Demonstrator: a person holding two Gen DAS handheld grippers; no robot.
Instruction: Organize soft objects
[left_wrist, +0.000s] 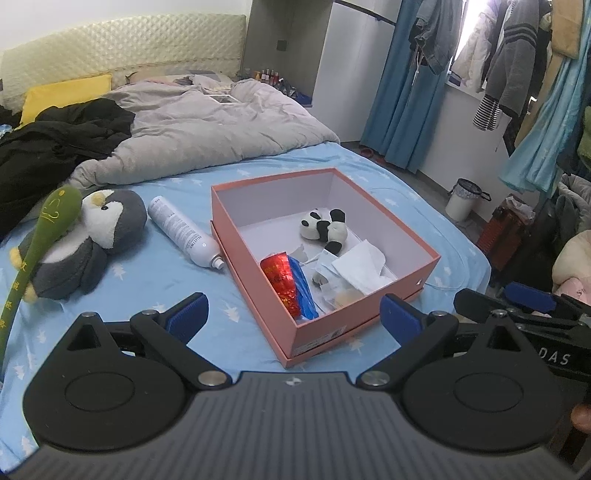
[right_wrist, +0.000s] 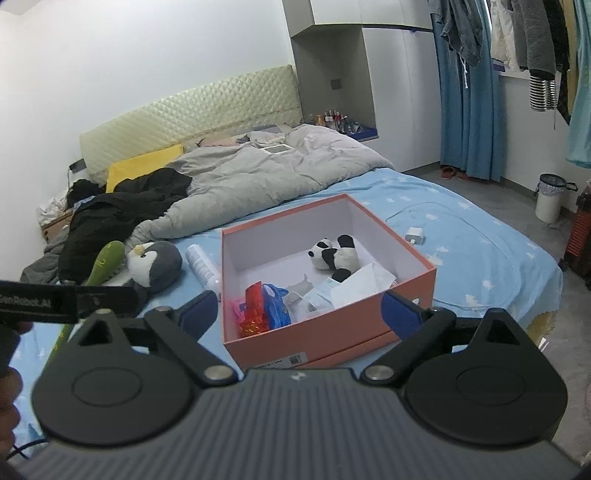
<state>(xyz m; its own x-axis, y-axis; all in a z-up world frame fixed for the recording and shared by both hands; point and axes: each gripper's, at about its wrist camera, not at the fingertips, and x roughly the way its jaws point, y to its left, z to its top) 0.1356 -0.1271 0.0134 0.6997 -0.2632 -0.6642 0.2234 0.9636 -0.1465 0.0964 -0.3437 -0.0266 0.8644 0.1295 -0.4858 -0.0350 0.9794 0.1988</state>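
Both the left gripper (left_wrist: 293, 314) and right gripper (right_wrist: 301, 312) stand spread, pinching nothing. The box's (right_wrist: 332, 332) near wall hides part of its clutter (a panda (right_wrist: 334, 256) lies clear at the far side). The penguin (left_wrist: 92, 240) at left is half covered by a green toy (left_wrist: 48, 225).

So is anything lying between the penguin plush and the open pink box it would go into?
Yes. A white spray bottle lies on the sheet between the penguin plush and the pink box, its nozzle end close to the box's left wall. A green plush stick also leans across the penguin.

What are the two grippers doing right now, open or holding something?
Left gripper: open, holding nothing.
Right gripper: open, holding nothing.
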